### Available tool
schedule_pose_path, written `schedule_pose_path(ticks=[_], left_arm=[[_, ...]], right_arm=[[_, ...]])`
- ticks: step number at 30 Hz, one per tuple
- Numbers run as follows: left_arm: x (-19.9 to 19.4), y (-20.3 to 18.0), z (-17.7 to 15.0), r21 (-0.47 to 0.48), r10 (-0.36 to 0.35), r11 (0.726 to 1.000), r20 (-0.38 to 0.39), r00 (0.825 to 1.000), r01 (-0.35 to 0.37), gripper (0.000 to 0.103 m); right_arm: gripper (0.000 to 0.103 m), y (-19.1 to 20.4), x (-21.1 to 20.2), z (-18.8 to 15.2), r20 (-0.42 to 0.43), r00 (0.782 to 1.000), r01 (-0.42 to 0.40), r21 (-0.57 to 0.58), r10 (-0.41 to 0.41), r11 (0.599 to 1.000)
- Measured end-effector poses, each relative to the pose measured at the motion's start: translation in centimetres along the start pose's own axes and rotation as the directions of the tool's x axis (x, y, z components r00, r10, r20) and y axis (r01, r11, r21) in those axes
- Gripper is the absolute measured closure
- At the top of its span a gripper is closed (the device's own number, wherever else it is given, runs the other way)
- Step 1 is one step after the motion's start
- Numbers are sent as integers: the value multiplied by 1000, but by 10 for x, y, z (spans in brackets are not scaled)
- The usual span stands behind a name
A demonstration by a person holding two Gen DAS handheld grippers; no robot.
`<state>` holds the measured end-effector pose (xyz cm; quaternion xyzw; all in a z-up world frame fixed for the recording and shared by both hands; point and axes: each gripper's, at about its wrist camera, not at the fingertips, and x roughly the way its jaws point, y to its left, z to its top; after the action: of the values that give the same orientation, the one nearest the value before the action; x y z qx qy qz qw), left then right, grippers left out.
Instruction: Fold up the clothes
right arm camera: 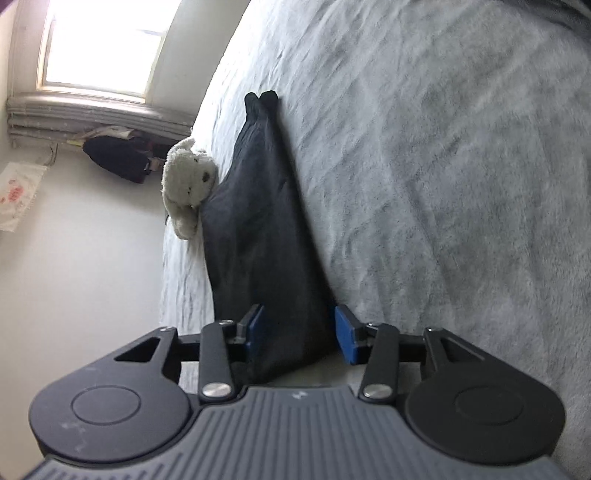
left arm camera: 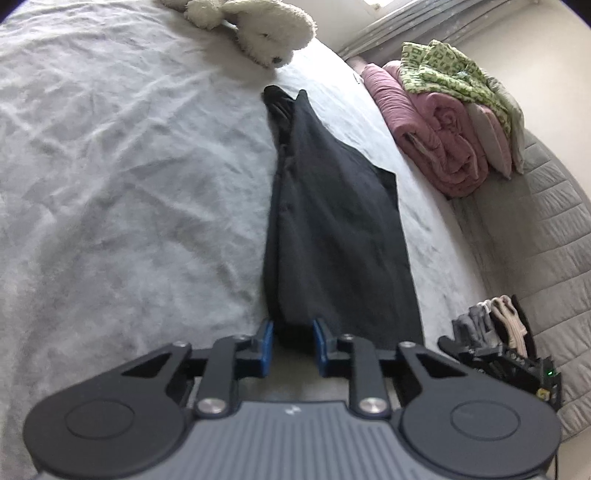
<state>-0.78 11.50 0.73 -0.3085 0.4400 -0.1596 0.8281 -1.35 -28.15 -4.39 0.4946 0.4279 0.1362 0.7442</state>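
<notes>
A dark grey garment point(left arm camera: 332, 221), long and folded lengthwise, lies flat on the grey bed cover point(left arm camera: 129, 166). My left gripper point(left arm camera: 293, 347) is at its near end, and its blue pads point(left arm camera: 266, 343) press a bunched edge of the cloth from both sides. The right wrist view shows the same garment point(right arm camera: 258, 221) stretching away from my right gripper point(right arm camera: 301, 334). That gripper stands open, its fingers set wide with the garment's near end between them. One blue pad point(right arm camera: 255, 328) touches the cloth; the other stays just clear of it.
A white plush toy point(left arm camera: 266, 33) lies beyond the garment's far end, also seen in the right wrist view point(right arm camera: 188, 188). Rolled pink and green bedding point(left arm camera: 443, 129) is stacked at the bed's right edge. A black device with a green light point(left arm camera: 517, 362) sits low right.
</notes>
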Motion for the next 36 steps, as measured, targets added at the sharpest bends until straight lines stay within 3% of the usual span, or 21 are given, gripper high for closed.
schedule_pose_path(ticks=[6,17,22,24,27,36], left_arm=[[-3,6,2,-26,3,1000,1,1000,-3,81],[2,15,6,-96,-28,995,-25,999,25,77],[0,24,9,-164,-55,985,-43,998,47,76],[2,23,8,-161,-65,985,-45,997,56,74],[6,21,7,-156,-79,985,-49,996,71,58],[10,14,4,-157,-76,985,-40,996,69,57]], right_arm=[[54,4,3,2,-49,998,41,-38,-43,998],[52,4,6,-5,-116,992,36,-58,-42,998],[52,0,2,-7,-147,989,31,-16,-33,999],[52,-1,4,-8,-147,989,30,-4,-30,1000],[52,-6,4,-8,-133,991,15,39,-10,999],[55,-12,2,-12,-80,997,-16,51,20,999]])
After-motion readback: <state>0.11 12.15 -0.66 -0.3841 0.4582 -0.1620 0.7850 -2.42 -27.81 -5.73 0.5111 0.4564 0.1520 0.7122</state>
